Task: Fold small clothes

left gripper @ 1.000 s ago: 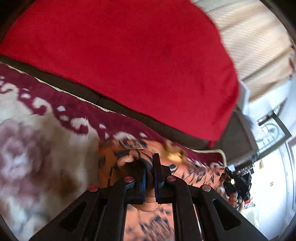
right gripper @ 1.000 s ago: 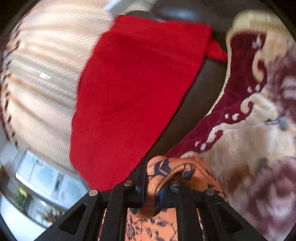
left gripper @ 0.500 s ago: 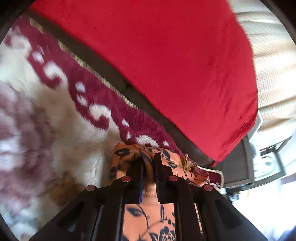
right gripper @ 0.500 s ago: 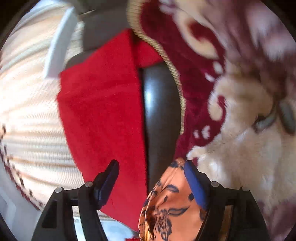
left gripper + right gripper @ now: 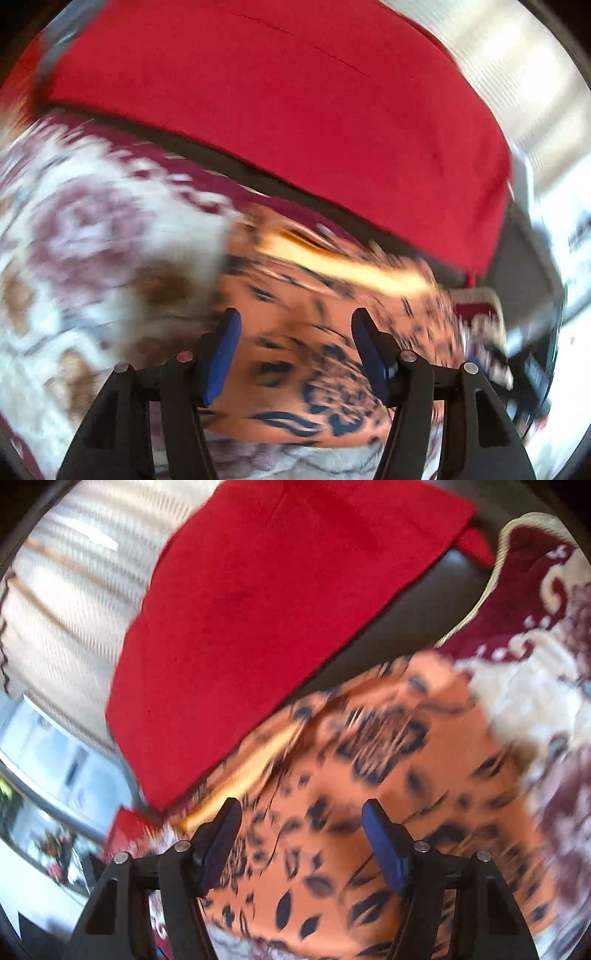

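The orange garment with dark blue floral print [image 5: 317,325] lies on the cream-and-maroon patterned plush blanket [image 5: 92,236], its far edge close to the dark strip in front of the plain red cloth [image 5: 295,110]; both views are smeared with motion blur, so you cannot read its folds exactly. Judge it as thin, light and limp: it will slump, wrinkle and drag on the blanket's pile instead of holding a crease, and a single layer could slip from a shallow pinch. Take it at an edge or corner, where hems give the pads something firmer, and pinch both sides of a fold line level with each other. Your left gripper [image 5: 295,347] hangs over the near part of the fabric with its blue-padded fingers [image 5: 221,354] spread wide and nothing between them. Your right gripper [image 5: 301,834] sits likewise, released, fingers apart above the print [image 5: 369,775], pointing toward the red cloth [image 5: 277,609]. Both are angled down and forward at the garment; whether either tip touches the cloth, you cannot tell.
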